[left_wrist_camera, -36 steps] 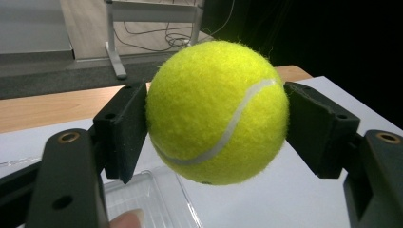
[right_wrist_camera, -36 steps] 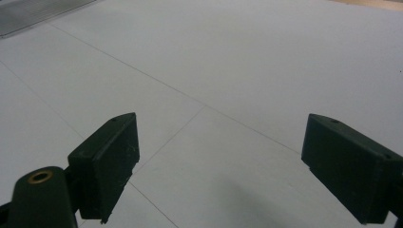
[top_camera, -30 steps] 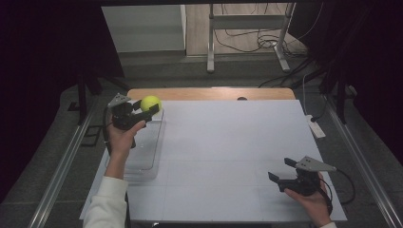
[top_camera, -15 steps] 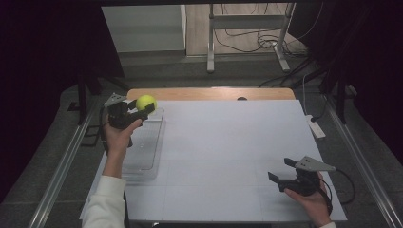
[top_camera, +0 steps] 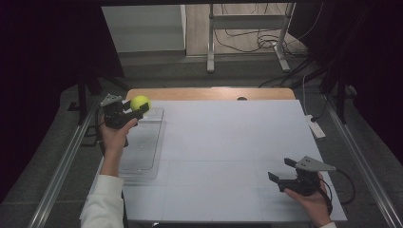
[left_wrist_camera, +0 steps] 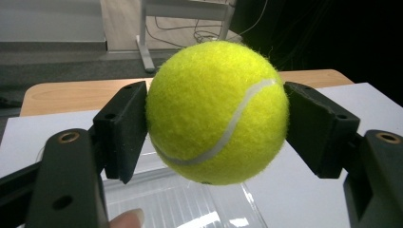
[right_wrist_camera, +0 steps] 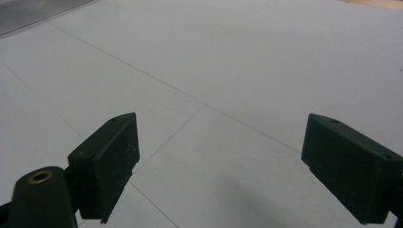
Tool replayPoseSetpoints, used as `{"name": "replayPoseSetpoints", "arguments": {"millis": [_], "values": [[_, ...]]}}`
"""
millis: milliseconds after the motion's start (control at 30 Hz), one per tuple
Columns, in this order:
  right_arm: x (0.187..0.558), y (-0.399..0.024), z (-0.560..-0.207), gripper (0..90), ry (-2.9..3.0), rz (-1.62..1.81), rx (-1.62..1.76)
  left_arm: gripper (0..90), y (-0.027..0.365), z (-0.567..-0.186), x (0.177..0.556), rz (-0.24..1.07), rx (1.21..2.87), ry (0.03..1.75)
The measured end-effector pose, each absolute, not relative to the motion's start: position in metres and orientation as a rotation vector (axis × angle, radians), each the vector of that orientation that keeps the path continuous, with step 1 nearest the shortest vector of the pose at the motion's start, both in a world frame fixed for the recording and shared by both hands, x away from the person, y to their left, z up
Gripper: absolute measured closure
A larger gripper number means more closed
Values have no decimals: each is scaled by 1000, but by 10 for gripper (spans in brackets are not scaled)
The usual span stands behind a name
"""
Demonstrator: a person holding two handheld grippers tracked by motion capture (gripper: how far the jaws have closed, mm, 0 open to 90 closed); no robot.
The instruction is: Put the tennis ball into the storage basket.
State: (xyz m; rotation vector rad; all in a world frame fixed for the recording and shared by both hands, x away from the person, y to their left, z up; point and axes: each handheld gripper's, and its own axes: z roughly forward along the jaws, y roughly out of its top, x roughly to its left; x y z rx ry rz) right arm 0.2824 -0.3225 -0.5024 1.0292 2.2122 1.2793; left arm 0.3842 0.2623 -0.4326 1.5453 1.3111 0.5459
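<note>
Ball: a yellow tennis ball (top_camera: pixel 140 102) is held clear of the table at the far left, above the far end of the tray (top_camera: pixel 142 156).
Ball in the left gripper view: the ball (left_wrist_camera: pixel 217 111) is seen lodged squarely between the two black jaws, one pad pressed to each side, its white seam curving across the front.
Left gripper: the left gripper (top_camera: pixel 138 109) is clamped on the ball; the jaws are kept apart by the ball's width. It is carried in the left hand (top_camera: pixel 114 135), raised, jaws pointed toward the right and far side.
Ball against claw: the ball bulges above and below the pads and stands out a little beyond the jaw tips.
Tray: clear plastic, lying flat on the left part of the table, directly below the ball; its ribbed floor (left_wrist_camera: pixel 190 204) is seen beneath the ball.
Right gripper: the right gripper (top_camera: pixel 280 172) is held in the right hand (top_camera: pixel 311 199) at the near right, well apart from the ball. Its jaws are spread wide, with nothing between them.
Right gripper view: bare white table (right_wrist_camera: pixel 228 71) is seen between the parted jaws.
Table: a white sheet (top_camera: pixel 237 152) is laid over a wooden top, with a strip of wood left showing at the far edge.
</note>
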Motion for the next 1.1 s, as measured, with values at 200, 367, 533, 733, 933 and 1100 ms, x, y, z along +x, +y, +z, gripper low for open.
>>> {"name": "replayPoseSetpoints", "arguments": {"millis": [200, 367, 533, 733, 933, 1100], "values": [[282, -322, -502, 131, 2209, 1276, 1032, 278, 267, -435, 385, 550, 1536, 1329], [283, -323, -502, 131, 2210, 1276, 1032, 278, 270, -436, 387, 556, 1533, 1340], [283, -323, -502, 131, 2209, 1274, 1032, 278, 272, -436, 387, 560, 1534, 1346], [283, -323, -502, 131, 2208, 1274, 1032, 278, 273, -436, 388, 568, 1538, 1353], [283, -323, -502, 130, 2207, 1280, 1032, 278, 273, -438, 391, 570, 1549, 1365], [283, -323, -502, 130, 2206, 1282, 1032, 278, 273, -441, 394, 566, 1562, 1377]]}}
